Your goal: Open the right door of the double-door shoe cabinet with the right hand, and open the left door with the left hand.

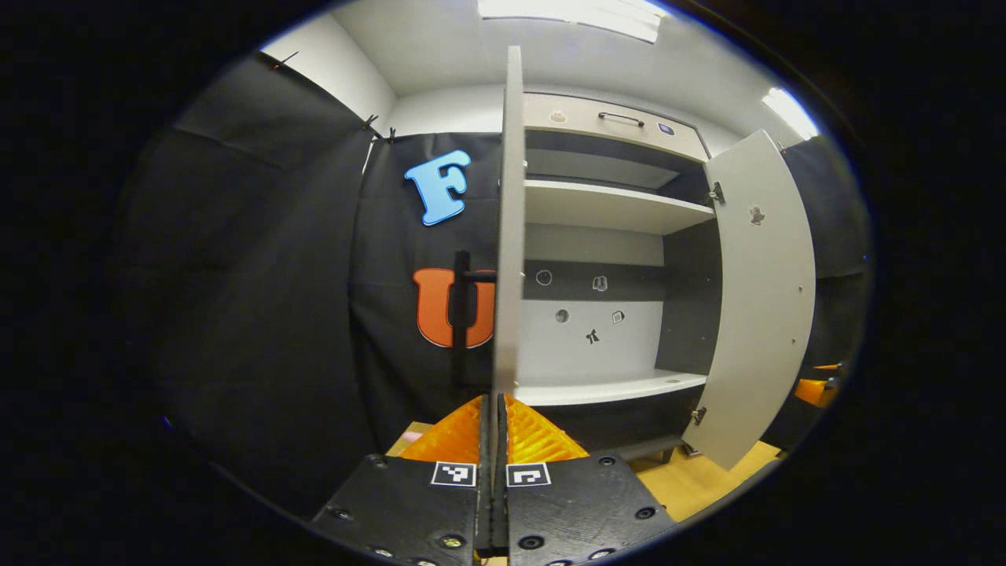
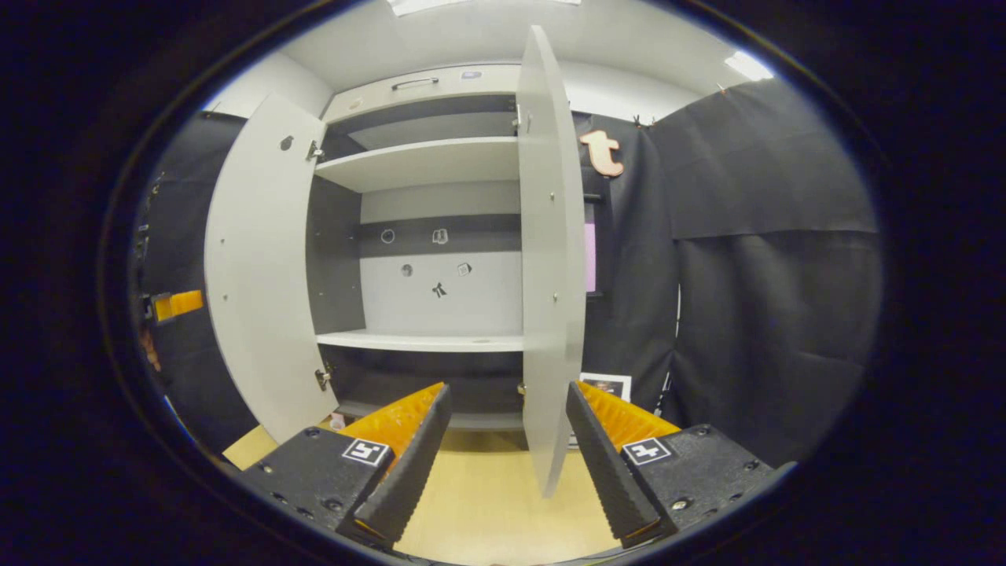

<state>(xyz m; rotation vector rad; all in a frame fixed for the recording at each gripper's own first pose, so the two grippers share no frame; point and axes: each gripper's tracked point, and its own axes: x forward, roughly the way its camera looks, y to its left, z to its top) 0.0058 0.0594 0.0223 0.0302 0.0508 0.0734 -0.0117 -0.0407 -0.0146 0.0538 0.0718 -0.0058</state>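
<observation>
Black booth cloth backs the shoe cabinet (image 2: 440, 299), both doors swung open; left gripper (image 1: 494, 424) jaws clamp the left door (image 1: 509, 236) edge, right gripper (image 2: 507, 440) jaws spread beside the right door (image 2: 550, 259).

Pale grey doors (image 2: 550, 236) and shelves (image 2: 424, 161) on a dark-grey-lined shoe cabinet (image 2: 338, 259), over a light wood floor (image 2: 487, 487).

We see a booth hung with black cloth (image 2: 770, 259) on its walls, a white ceiling (image 1: 440, 47) with bright light panels (image 1: 574, 12) overhead, and a pale wooden floor (image 2: 487, 495) below.
</observation>
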